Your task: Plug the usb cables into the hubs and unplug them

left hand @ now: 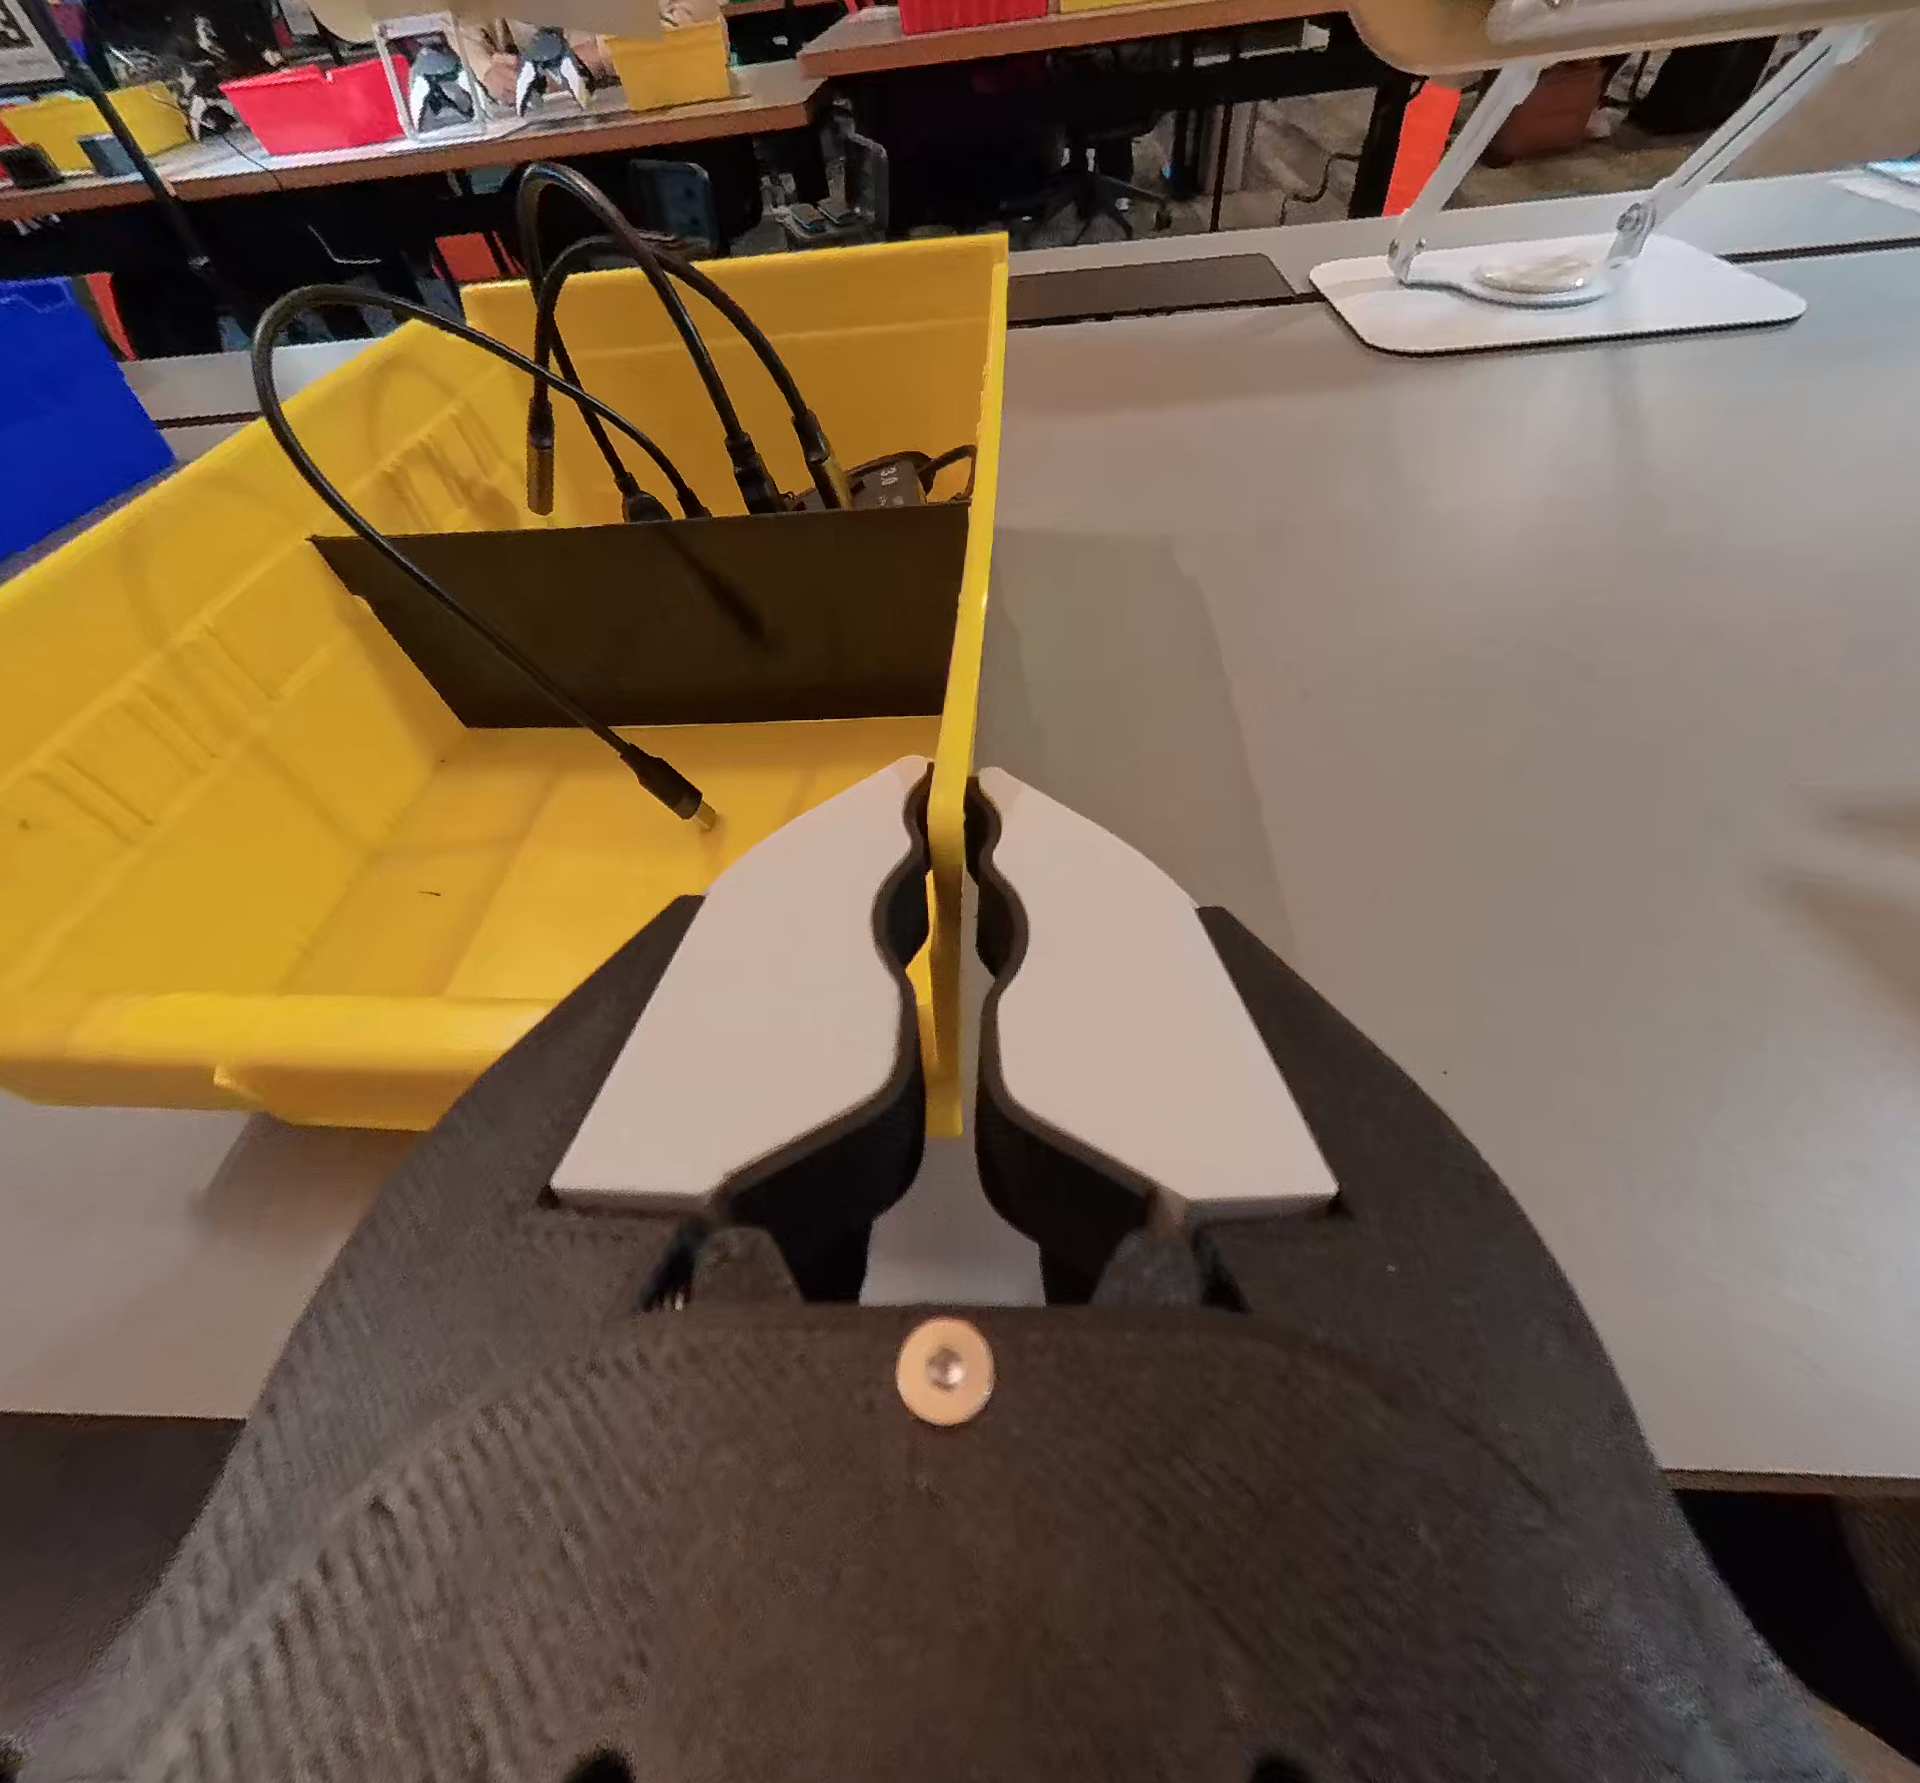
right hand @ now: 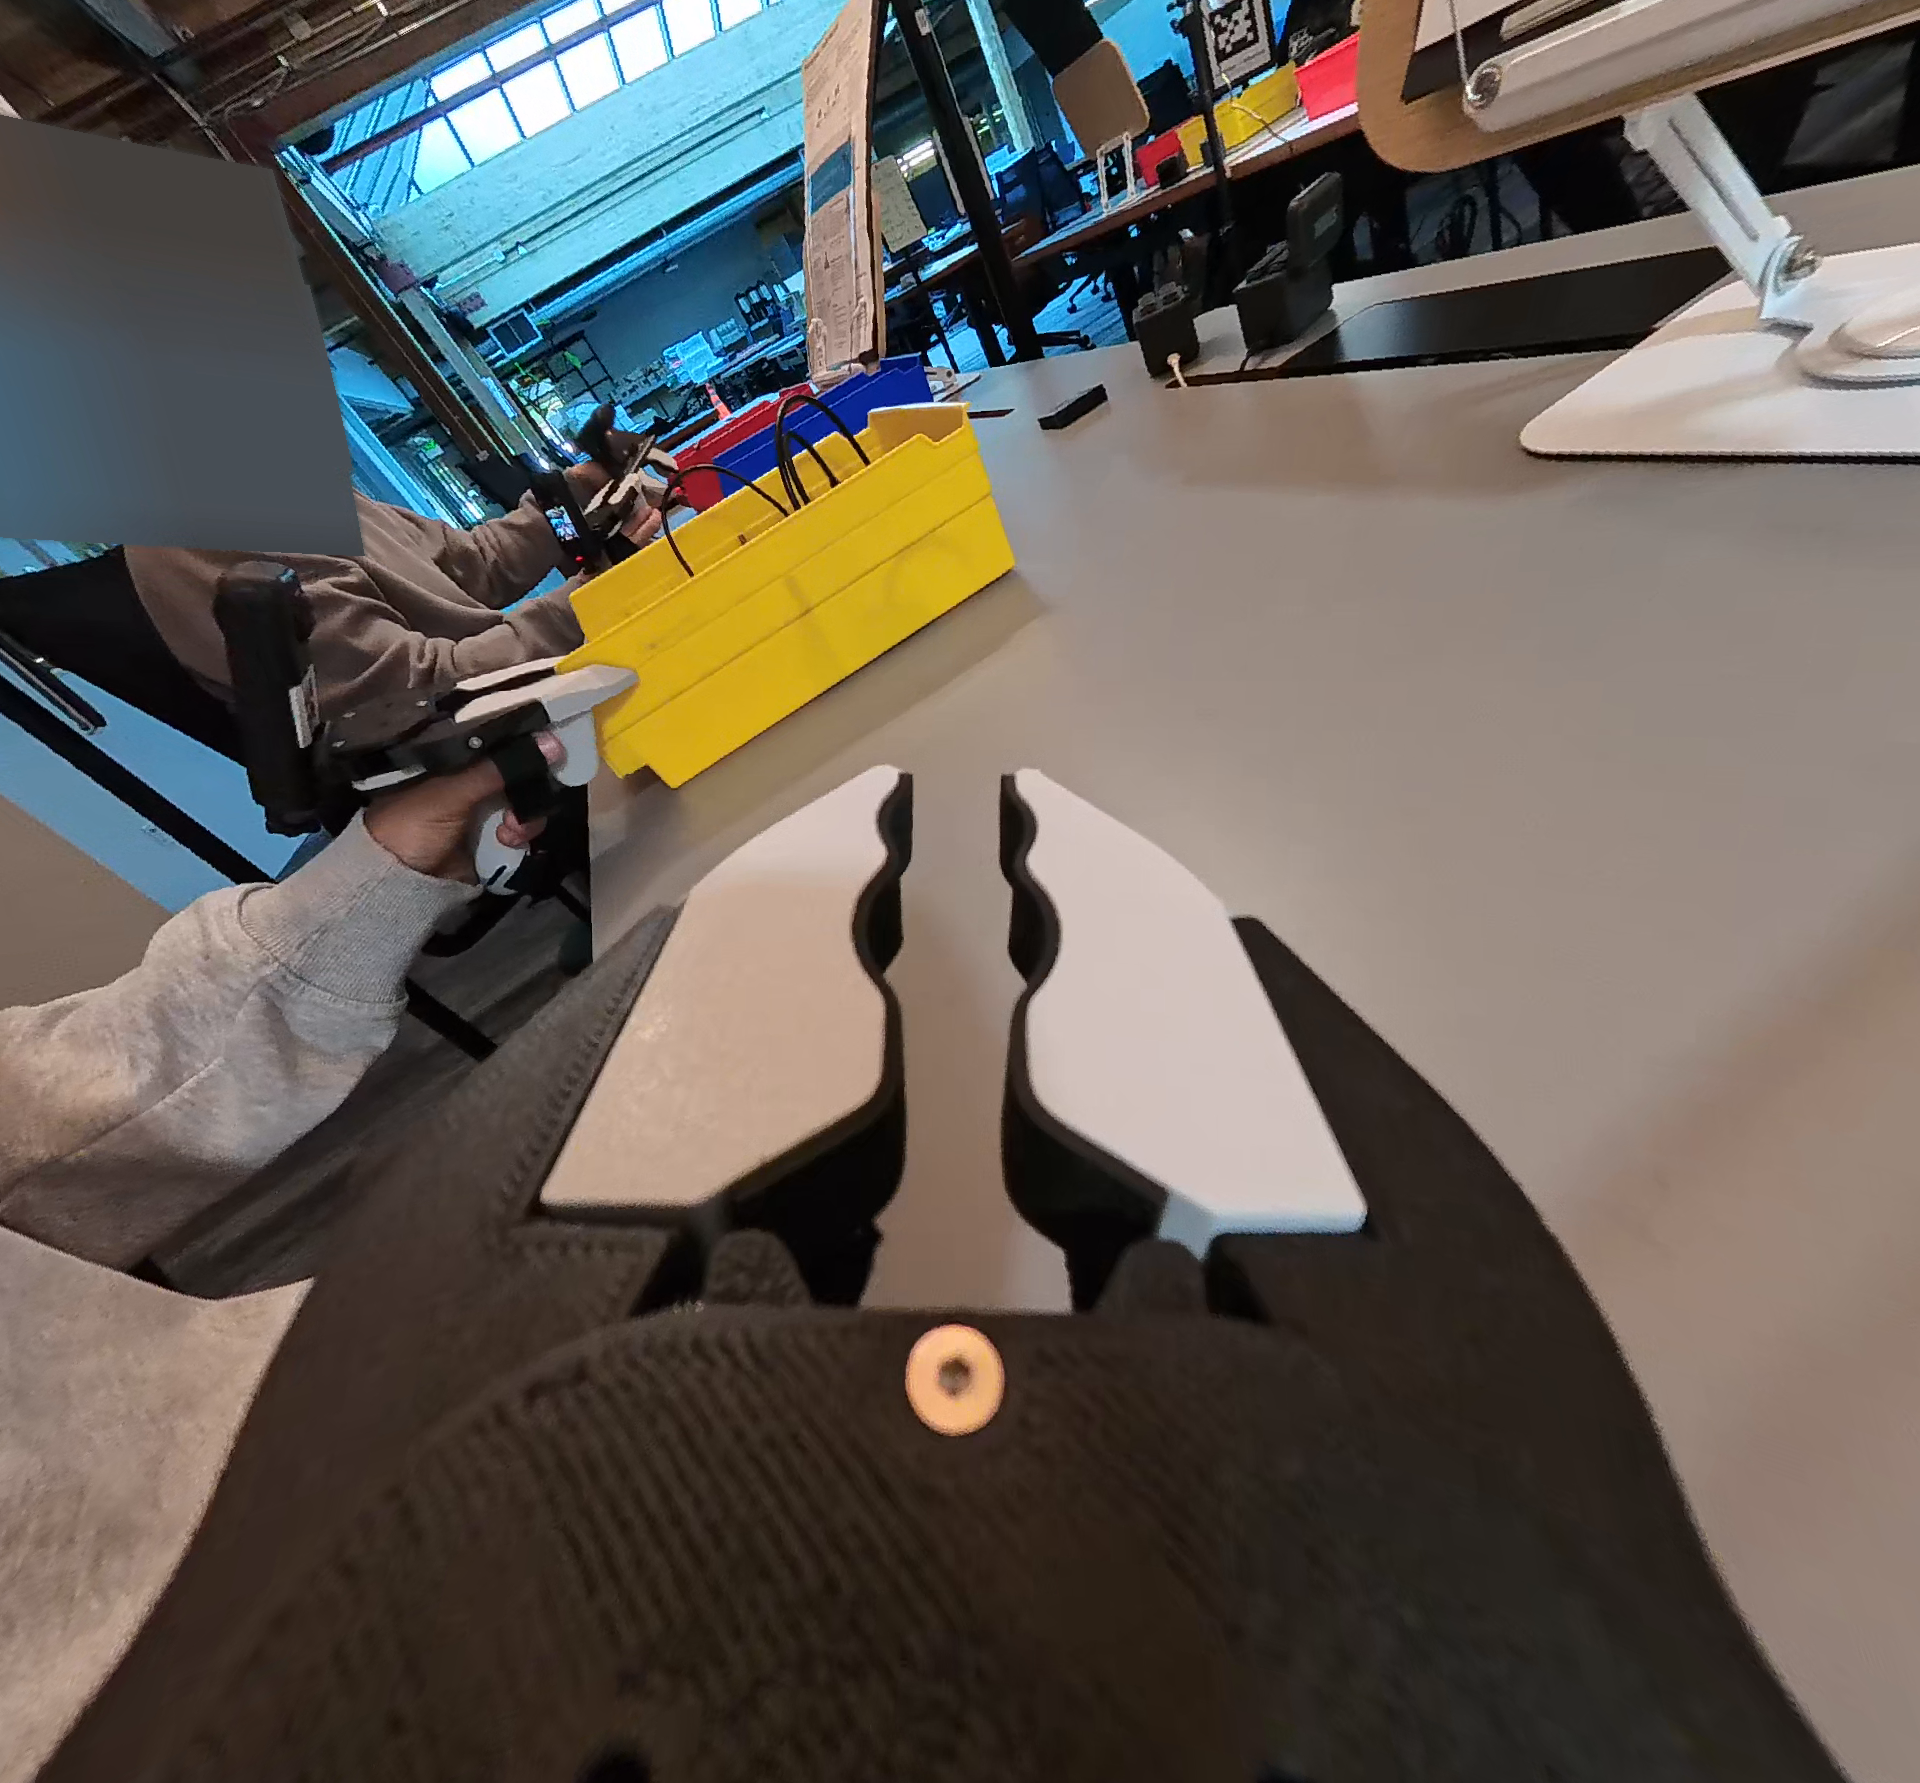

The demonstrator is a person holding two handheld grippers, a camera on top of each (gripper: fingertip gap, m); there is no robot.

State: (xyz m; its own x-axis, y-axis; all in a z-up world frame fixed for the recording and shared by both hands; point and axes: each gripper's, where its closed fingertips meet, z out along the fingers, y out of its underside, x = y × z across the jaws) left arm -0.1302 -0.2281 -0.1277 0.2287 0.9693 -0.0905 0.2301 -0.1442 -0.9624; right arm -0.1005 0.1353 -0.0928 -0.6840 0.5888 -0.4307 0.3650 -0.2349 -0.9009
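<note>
A yellow bin (left hand: pixel 312 850) stands on the grey table (left hand: pixel 1455 798). A black divider (left hand: pixel 675 621) splits it. Behind the divider lies a dark hub (left hand: pixel 894 478) with several black USB cables (left hand: pixel 665 299) arching up from it. One cable's plug (left hand: pixel 675 793) rests loose in the bin's near compartment. My left gripper (left hand: pixel 948 783) is shut on the bin's right wall. In the right wrist view it (right hand: pixel 597 684) clamps the bin (right hand: pixel 810 590) at its near corner. My right gripper (right hand: pixel 956 783) is open and empty above bare table, right of the bin.
A white monitor stand base (left hand: pixel 1558 294) sits at the table's far right, and shows in the right wrist view (right hand: pixel 1725 393). A blue bin (right hand: pixel 831 403) stands behind the yellow one. Another person (right hand: pixel 436 528) holding grippers works at the left. A small black block (right hand: pixel 1073 406) lies farther back.
</note>
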